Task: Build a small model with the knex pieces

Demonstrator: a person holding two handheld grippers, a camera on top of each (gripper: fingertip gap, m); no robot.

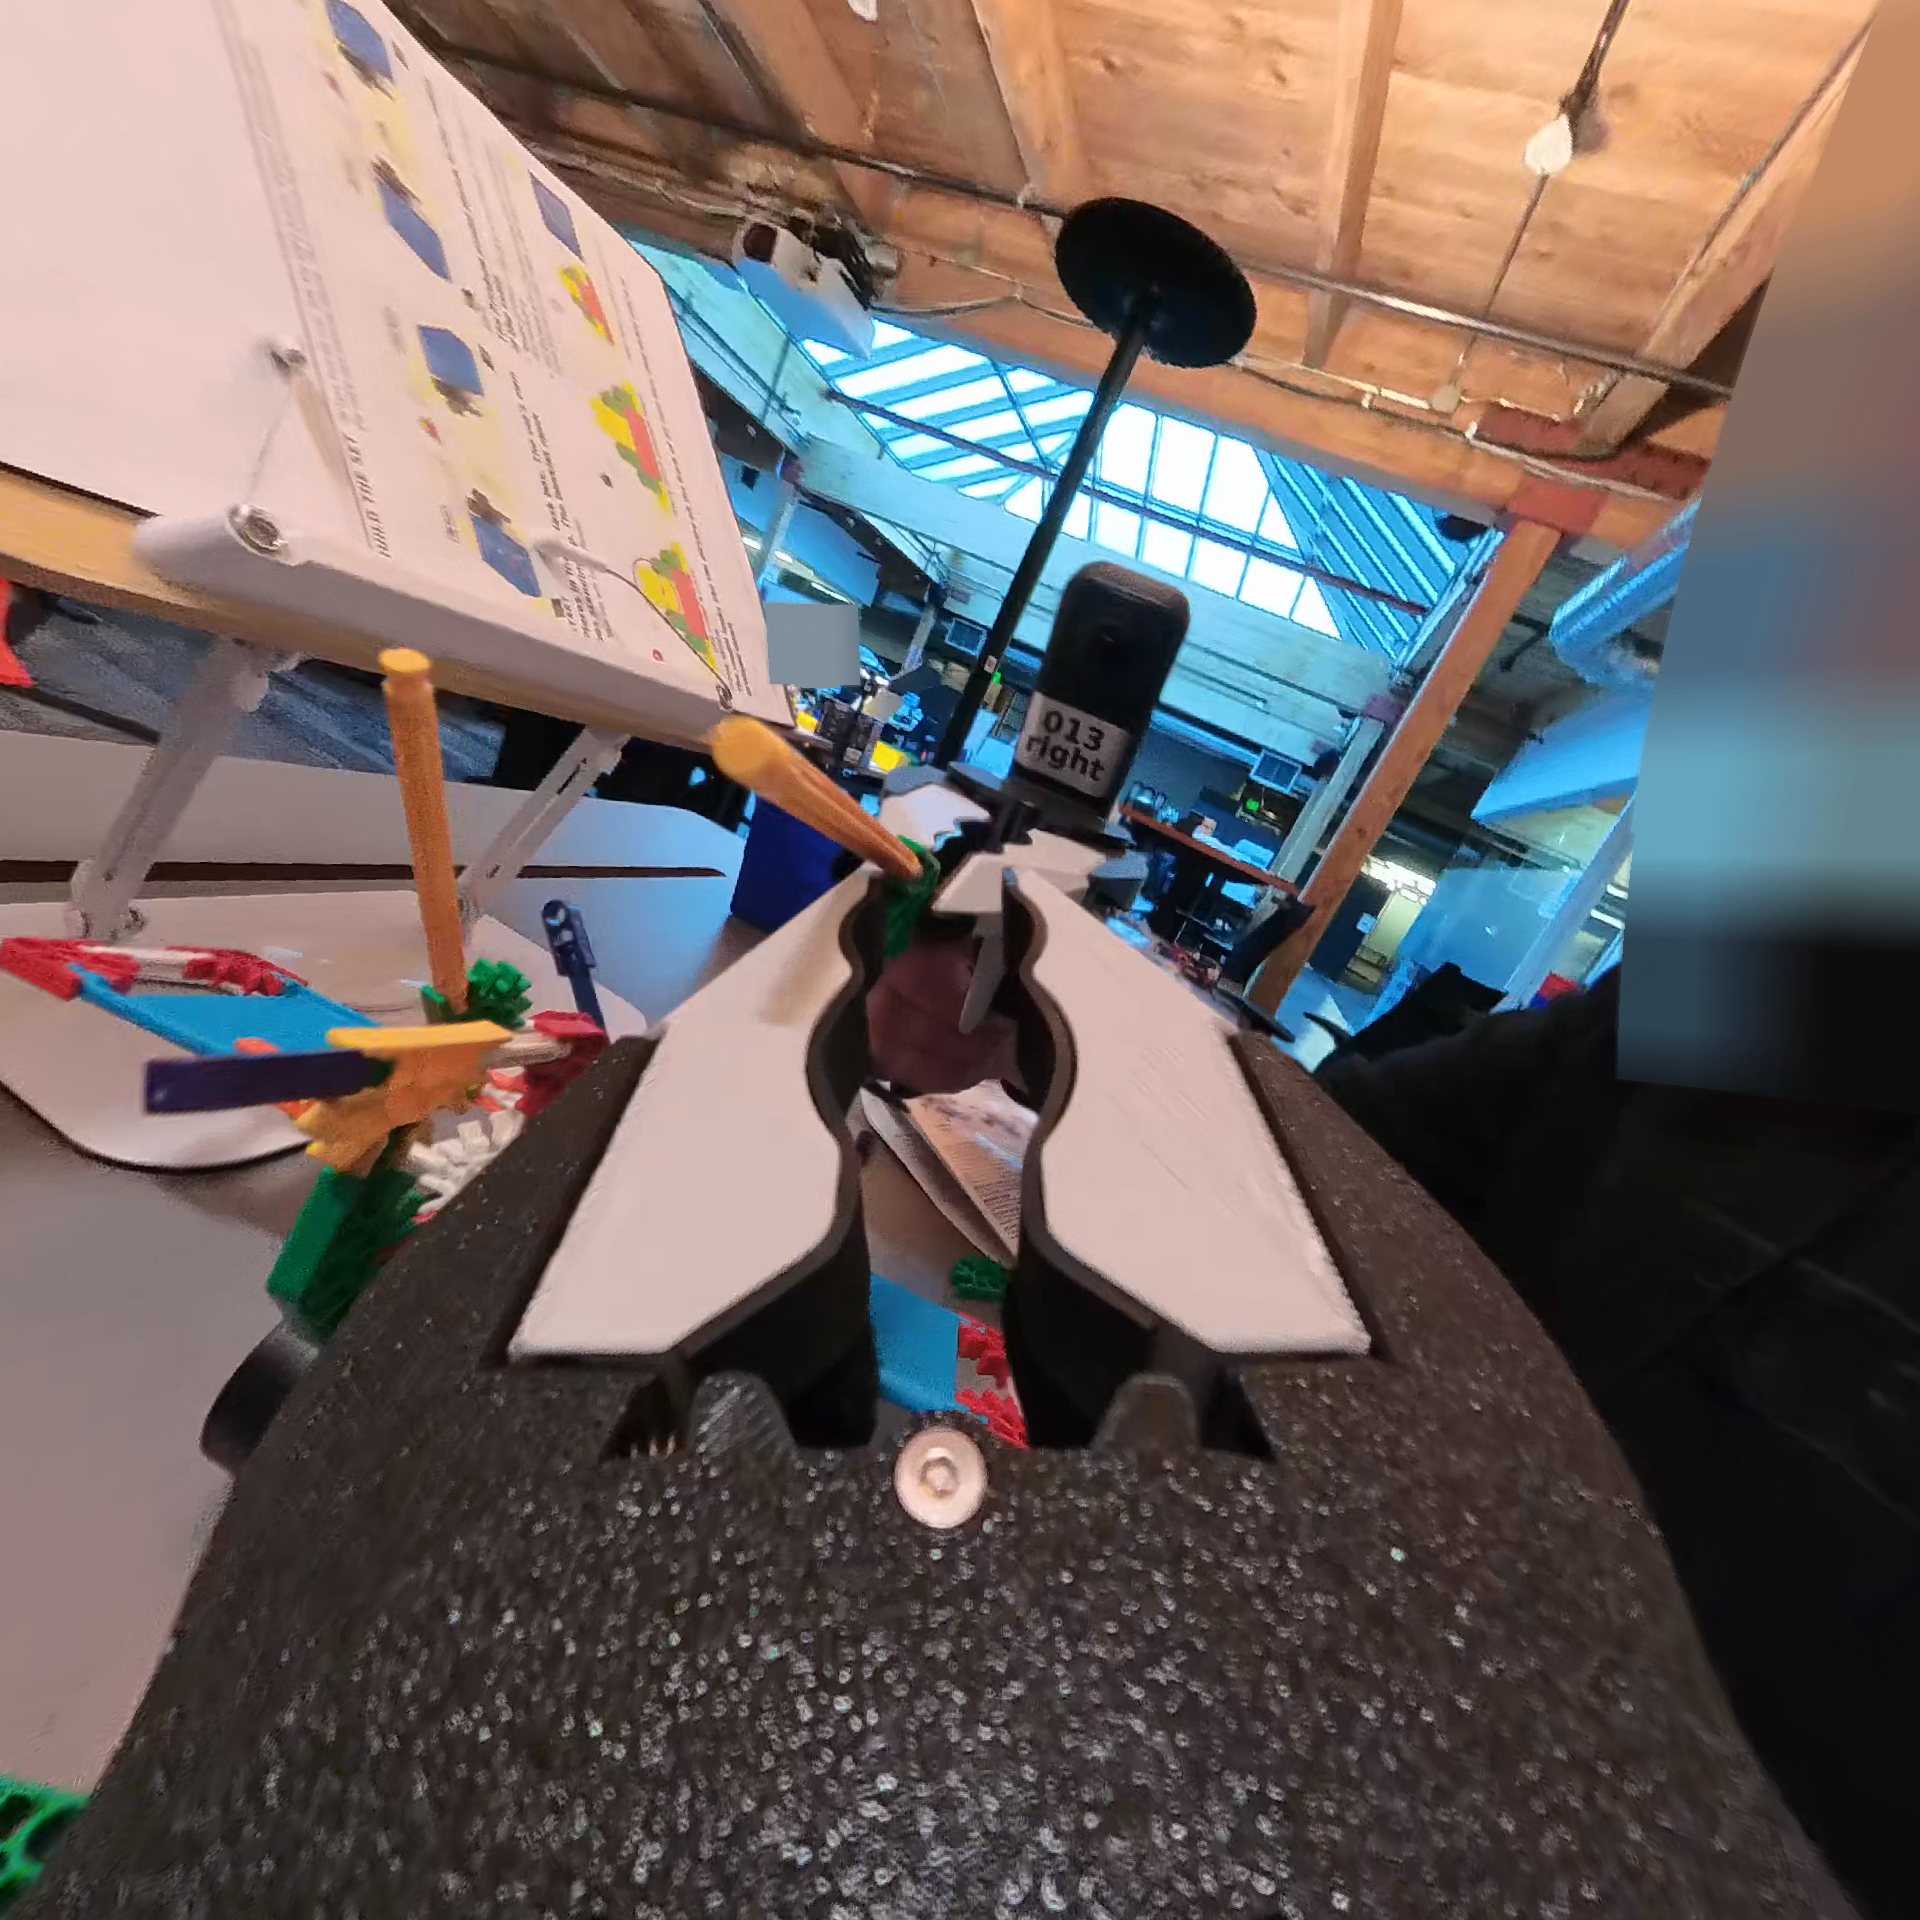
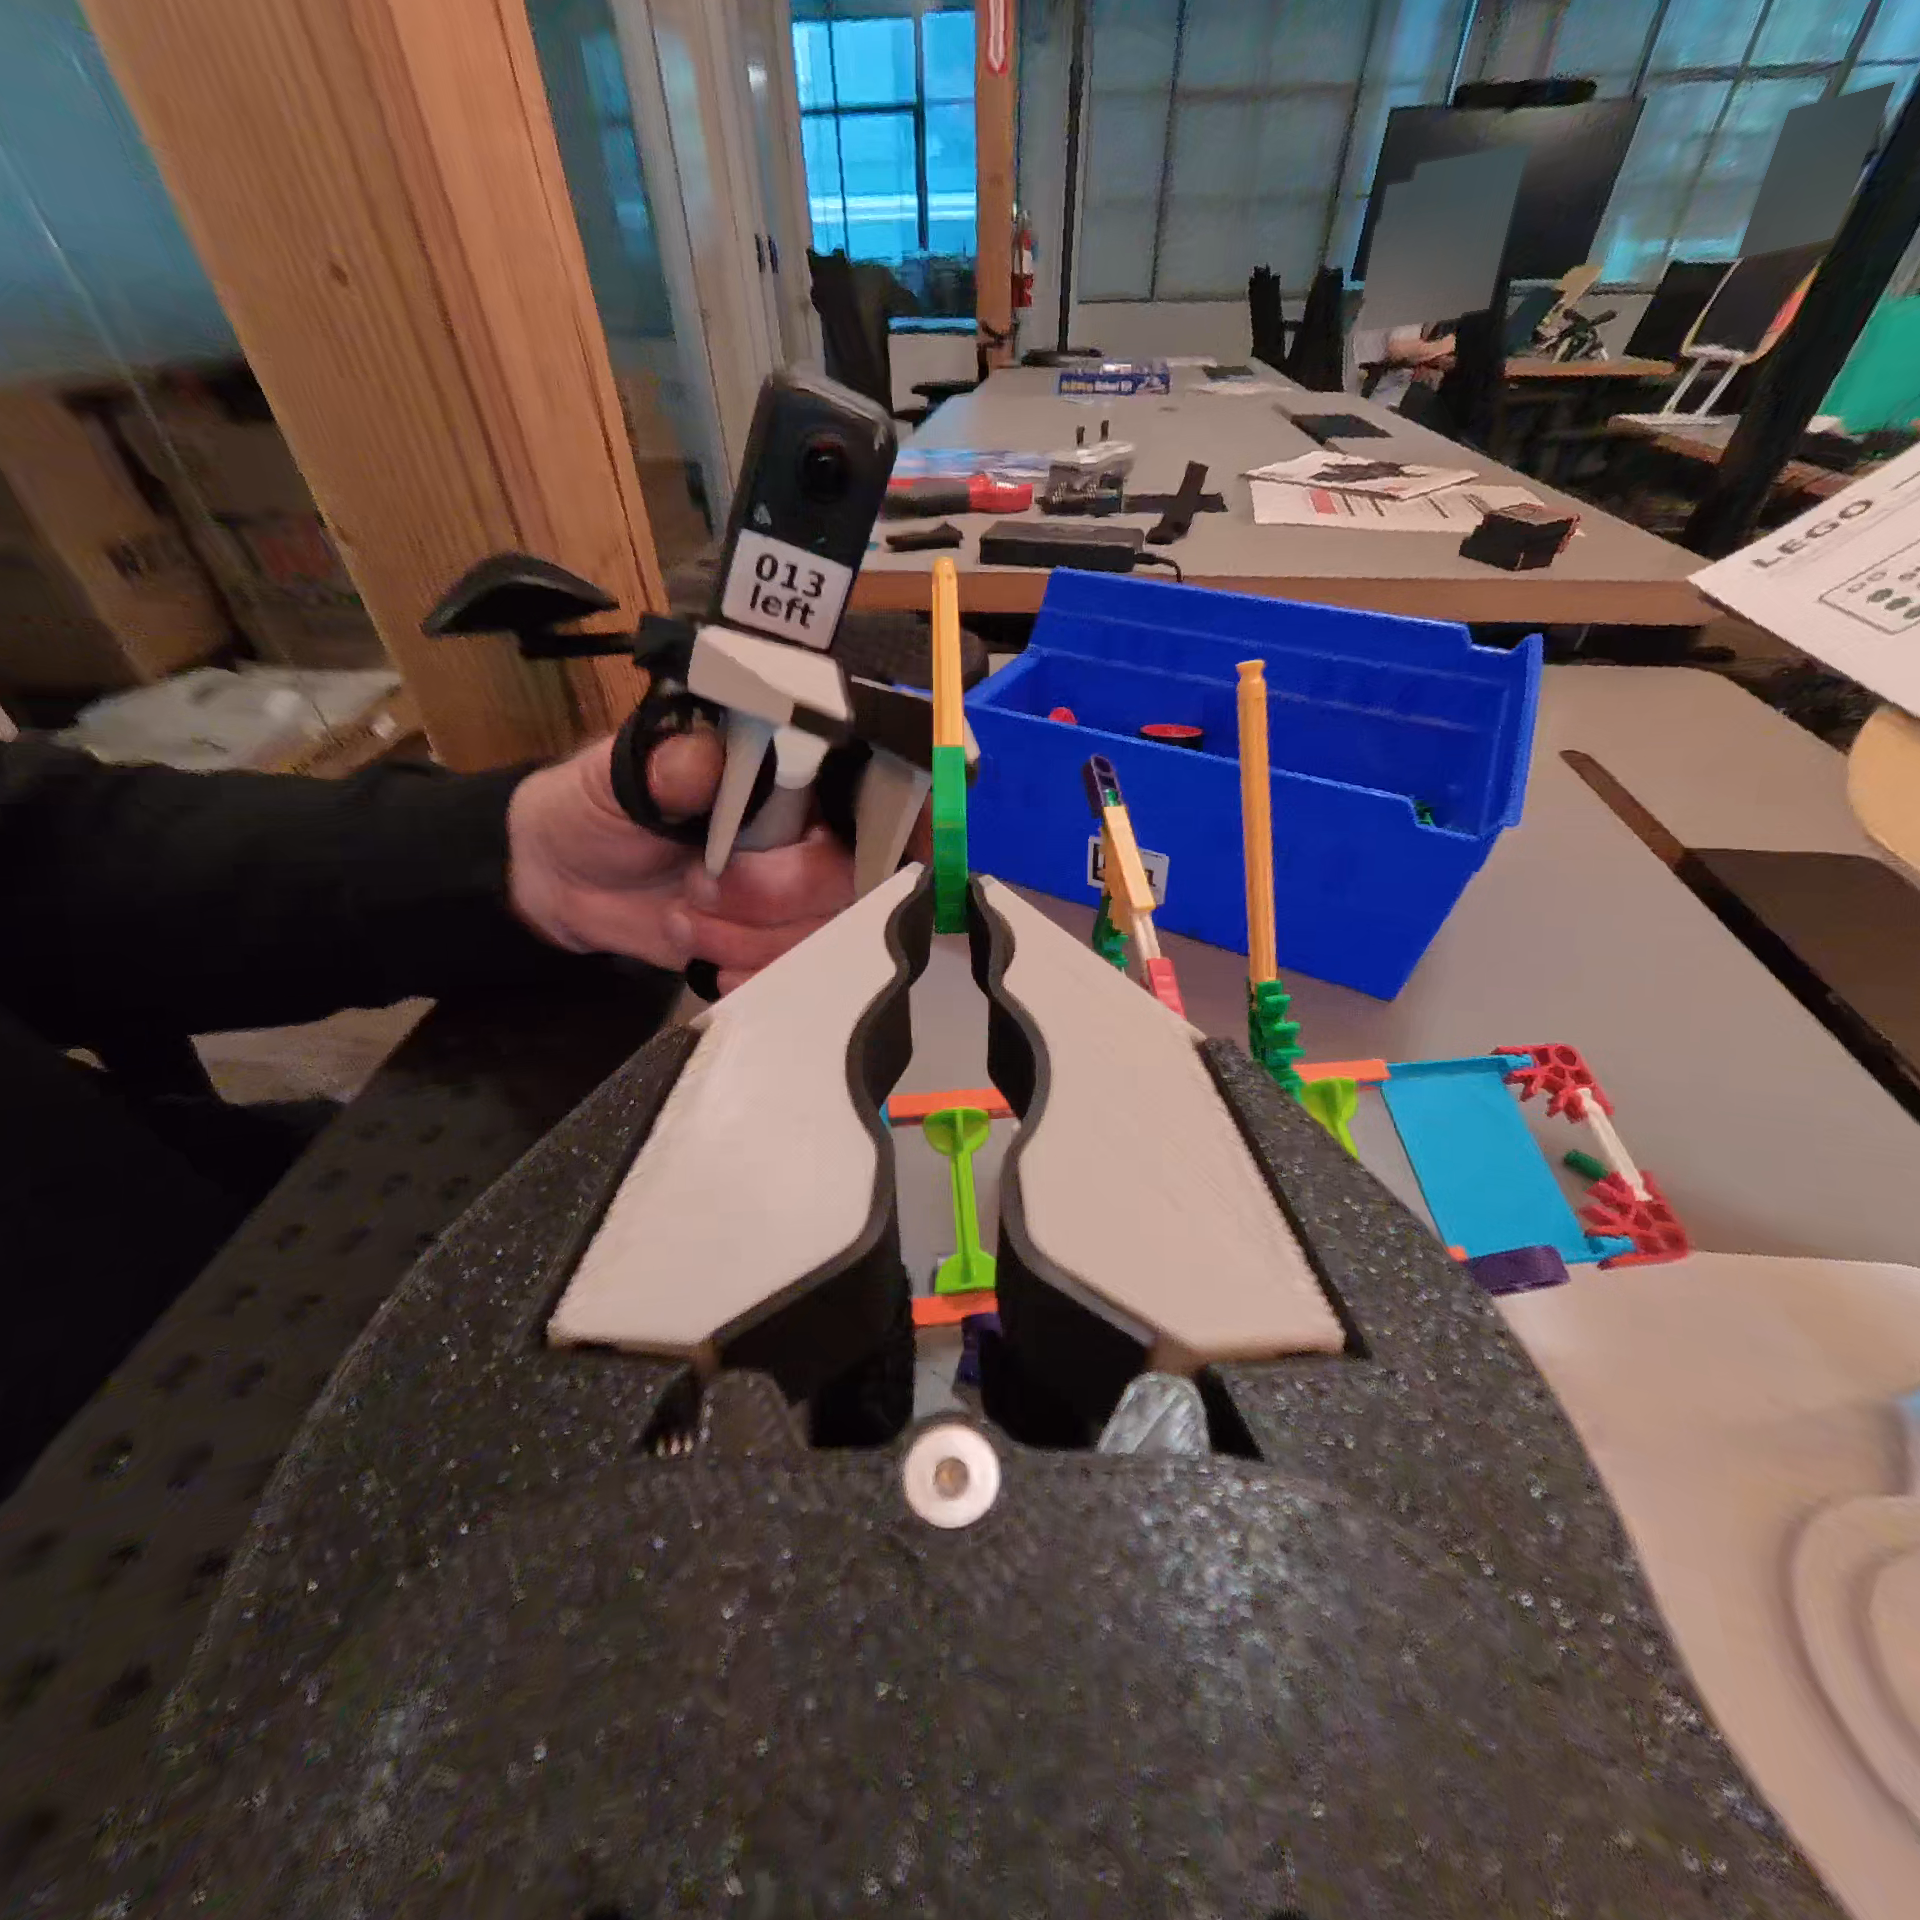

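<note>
My right gripper (image 2: 948,888) is shut on the lower end of a green connector (image 2: 949,821), which carries a yellow-orange rod (image 2: 945,644) standing upright above it. My left gripper (image 1: 940,883) meets it from the opposite side. Its jaws stand a little apart around the same green connector (image 1: 906,902), which lies against the left finger. The rod (image 1: 805,798) slants up to the left. A person's hand (image 2: 623,862) holds the left gripper (image 2: 821,748). The right gripper (image 1: 1023,847) shows facing me in the left wrist view.
A partly built toy frame lies on a white mat (image 1: 104,1127), with a blue panel (image 2: 1475,1164), red connectors (image 2: 1558,1081) and an upright yellow-orange rod (image 2: 1255,821). A blue bin (image 2: 1299,831) stands behind it. An instruction sheet on a stand (image 1: 364,312) is at the left. A wooden post (image 2: 395,364) stands behind the left gripper. Both grippers' tips are close together, under 4 cm apart. My right gripper's tips are some 15 cm from the blue panel (image 2: 1475,1164).
</note>
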